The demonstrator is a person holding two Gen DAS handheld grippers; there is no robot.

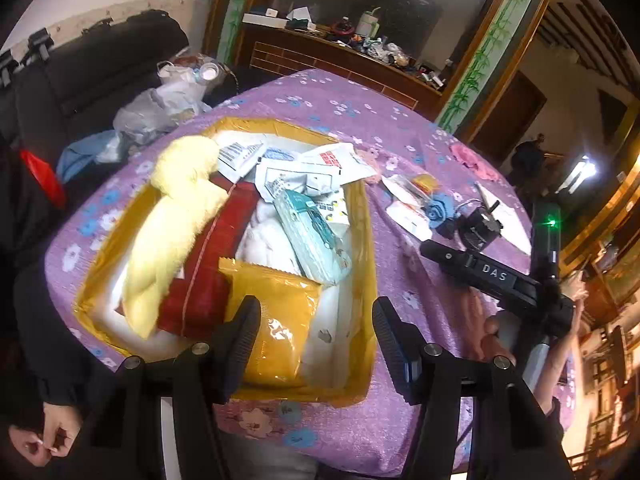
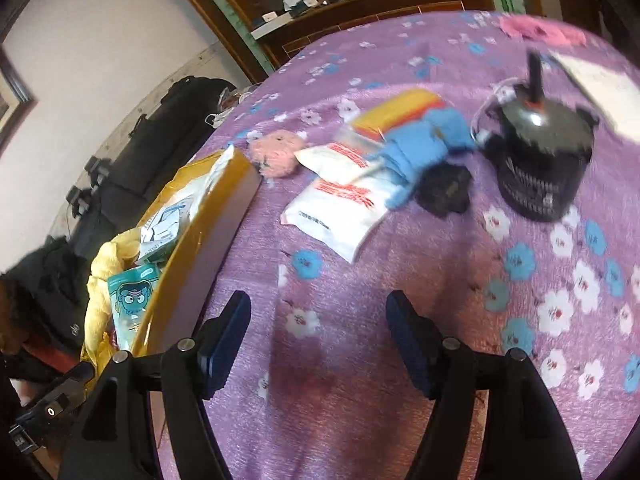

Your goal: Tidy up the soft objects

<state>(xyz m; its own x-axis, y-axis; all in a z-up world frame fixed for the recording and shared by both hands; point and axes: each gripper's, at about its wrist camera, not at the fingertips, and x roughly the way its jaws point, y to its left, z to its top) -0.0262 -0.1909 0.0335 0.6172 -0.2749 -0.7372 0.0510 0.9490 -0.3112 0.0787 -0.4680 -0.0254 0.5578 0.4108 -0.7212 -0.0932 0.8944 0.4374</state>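
Purple cloth lies under both grippers, left gripper (image 1: 316, 336) and right gripper (image 2: 318, 332), jaws released, empty.

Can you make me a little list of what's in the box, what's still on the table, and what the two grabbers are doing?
Box: yellow box on the purple flowered cloth
In the box: yellow towel, orange packet, teal packet
Still outside: white packets, blue fabric flower, pink pom-pom
Also there: black pot
Left gripper: jaws open, empty, over the box
Right gripper: jaws open, empty, over the cloth
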